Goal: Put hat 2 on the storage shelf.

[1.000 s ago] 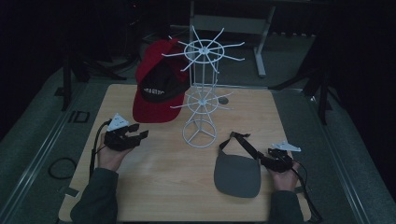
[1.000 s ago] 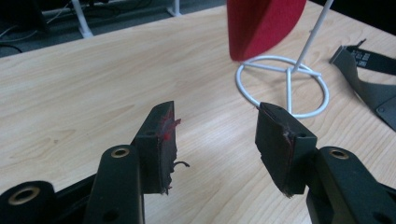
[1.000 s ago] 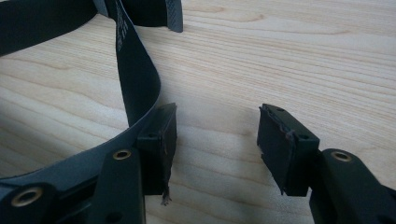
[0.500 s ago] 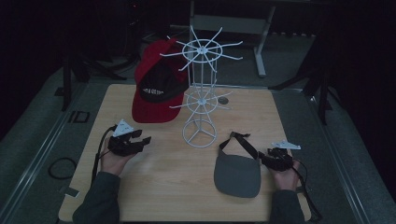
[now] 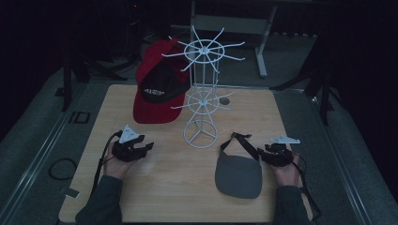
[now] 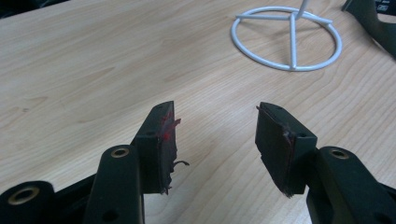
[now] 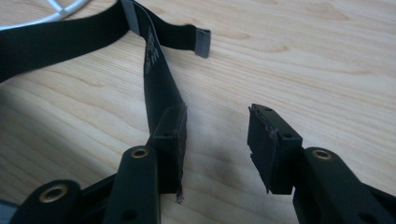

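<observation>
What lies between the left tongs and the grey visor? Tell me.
In the high view, bare wooden table lies between the left tongs and the grey visor. The white wire rack stands just behind that stretch.

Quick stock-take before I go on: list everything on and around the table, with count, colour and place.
Wooden table: one, light wood, centre of the high view.
White wire rack with spoked tiers: one, white, standing mid-table on a ring base.
Red baseball cap with black front: one, red and black, far left of the table, against the rack.
Grey sun visor with black strap: one, grey, near right, lying flat; its strap runs toward the right gripper.
Small round dark disc: one, dark, behind the rack; too small to tell what it is.
Left gripper: one, black, near left, open, nothing between its jaws.
Right gripper: one, black, near right, jaws just closing, open, beside the strap.
</observation>
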The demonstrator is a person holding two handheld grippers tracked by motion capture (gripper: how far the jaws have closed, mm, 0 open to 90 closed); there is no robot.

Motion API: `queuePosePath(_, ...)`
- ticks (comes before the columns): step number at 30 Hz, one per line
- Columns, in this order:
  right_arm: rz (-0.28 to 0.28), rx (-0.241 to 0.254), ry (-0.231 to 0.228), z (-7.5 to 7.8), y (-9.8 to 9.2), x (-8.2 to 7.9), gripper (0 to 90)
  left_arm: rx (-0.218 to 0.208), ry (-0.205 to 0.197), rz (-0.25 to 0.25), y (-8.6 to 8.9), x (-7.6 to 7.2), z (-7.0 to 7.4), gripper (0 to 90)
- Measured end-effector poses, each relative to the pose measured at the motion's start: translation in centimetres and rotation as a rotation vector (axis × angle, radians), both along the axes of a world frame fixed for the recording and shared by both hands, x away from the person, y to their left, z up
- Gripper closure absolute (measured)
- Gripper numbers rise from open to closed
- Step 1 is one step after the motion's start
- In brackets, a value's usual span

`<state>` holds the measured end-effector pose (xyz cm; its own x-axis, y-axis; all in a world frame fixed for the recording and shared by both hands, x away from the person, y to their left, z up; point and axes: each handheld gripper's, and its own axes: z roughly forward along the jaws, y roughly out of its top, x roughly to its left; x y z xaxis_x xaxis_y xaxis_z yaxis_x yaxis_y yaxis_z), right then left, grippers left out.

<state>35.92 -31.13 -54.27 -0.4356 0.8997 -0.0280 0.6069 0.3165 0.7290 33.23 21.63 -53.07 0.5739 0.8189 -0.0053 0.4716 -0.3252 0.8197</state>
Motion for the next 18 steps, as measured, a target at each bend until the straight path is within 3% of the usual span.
queuePosePath(7, 0.045, 0.012, 0.001, 0.5, 0.5, 1.0, 58.7, -0.012, 0.024, -0.002, 0.0, 0.3, -1.1, 48.5)
queuePosePath(18, 0.106, -0.008, -0.001, 1.4, 1.2, 2.2, 58.1, -0.008, 0.051, -0.010, -0.1, 0.5, -1.9, 48.1)
